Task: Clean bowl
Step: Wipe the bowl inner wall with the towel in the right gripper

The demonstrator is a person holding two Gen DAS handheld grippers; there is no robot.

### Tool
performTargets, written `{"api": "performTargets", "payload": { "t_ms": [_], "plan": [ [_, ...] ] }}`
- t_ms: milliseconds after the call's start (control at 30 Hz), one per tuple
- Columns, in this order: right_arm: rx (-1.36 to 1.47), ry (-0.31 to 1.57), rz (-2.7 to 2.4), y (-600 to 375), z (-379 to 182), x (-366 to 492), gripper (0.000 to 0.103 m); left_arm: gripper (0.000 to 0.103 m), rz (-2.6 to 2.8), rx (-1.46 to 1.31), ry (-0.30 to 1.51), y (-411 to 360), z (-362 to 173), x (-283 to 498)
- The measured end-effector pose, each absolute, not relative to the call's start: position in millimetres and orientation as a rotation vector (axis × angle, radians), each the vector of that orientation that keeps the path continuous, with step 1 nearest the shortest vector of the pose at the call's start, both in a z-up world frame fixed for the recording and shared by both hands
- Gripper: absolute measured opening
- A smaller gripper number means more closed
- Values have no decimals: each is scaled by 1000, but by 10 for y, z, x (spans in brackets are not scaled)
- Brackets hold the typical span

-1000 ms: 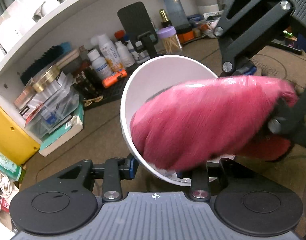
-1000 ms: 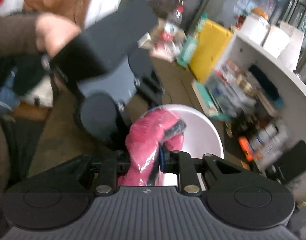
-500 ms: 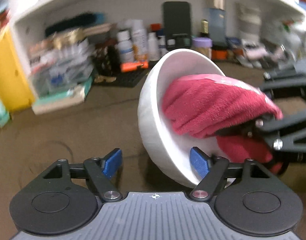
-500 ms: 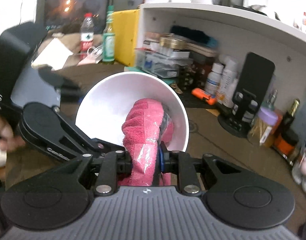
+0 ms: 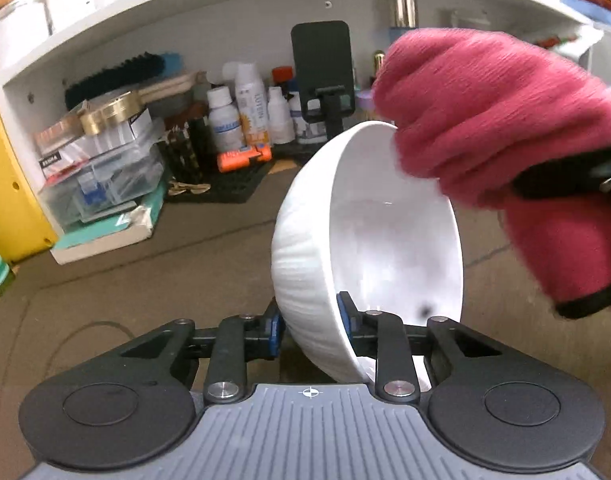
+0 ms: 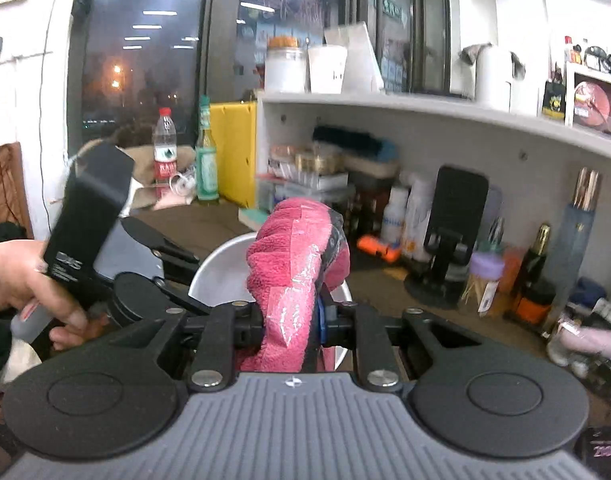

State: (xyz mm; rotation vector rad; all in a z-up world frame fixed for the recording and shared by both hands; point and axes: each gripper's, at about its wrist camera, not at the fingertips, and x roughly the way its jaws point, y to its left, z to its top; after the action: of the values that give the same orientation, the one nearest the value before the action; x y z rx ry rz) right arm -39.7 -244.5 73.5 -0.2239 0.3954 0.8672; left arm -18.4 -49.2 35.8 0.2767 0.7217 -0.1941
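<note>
White lettering "LUTEIN" ran down a white bottle [image 5: 250,108] under the shelf [image 5: 265,20]. Left gripper [image 5: 310,324] jaws, having just closed, pinched the tilted white bowl [image 5: 305,248] by its rim above the worktop [image 5: 145,280]. Right gripper [image 6: 289,326] clamped the pink cloth [image 6: 293,248] over the bowl.

**A cluttered worktop under a white shelf**

You are facing a brown worktop [image 5: 137,280] that runs back to a white shelf [image 6: 445,114] with a grey back wall beneath it. Bottles [image 5: 249,100], a clear plastic box [image 5: 101,176] and a black stand [image 6: 457,216] crowd that recess. A yellow panel [image 6: 233,148] stands at its left end. Beyond it, dark windows [image 6: 137,60] reflect ceiling lights.
</note>
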Motion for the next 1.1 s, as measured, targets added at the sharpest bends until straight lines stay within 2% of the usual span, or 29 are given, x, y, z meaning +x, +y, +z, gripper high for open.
{"api": "performTargets", "payload": {
  "t_ms": [200, 300, 633, 800, 867, 933, 1000, 1100],
  "plan": [
    [-374, 562, 857, -2159, 441, -260, 20, 27, -215, 402, 732, -567, 403, -281],
    [-397, 588, 844, -2013, 432, -91, 20, 30, -212, 472, 730, -642, 392, -322],
    [-587, 290, 1011, -1744, 579, -371, 20, 33, -252, 530, 747, -604, 357, -282],
    [-458, 471, 875, -1959, 390, -133, 20, 35, -235, 509, 738, -612, 343, -278],
    [-355, 515, 876, -2053, 318, -75, 20, 41, -215, 510, 725, -654, 322, -288],
    [-338, 523, 861, -2053, 295, -60, 20, 42, -189, 502, 711, -705, 309, -285],
    [-335, 526, 852, -2044, 285, -42, 20, 57, -151, 450, 712, -743, 295, -254],
    [-322, 533, 852, -2056, 243, -3, 20, 67, -119, 409, 712, -759, 255, -239]
  ]
}}
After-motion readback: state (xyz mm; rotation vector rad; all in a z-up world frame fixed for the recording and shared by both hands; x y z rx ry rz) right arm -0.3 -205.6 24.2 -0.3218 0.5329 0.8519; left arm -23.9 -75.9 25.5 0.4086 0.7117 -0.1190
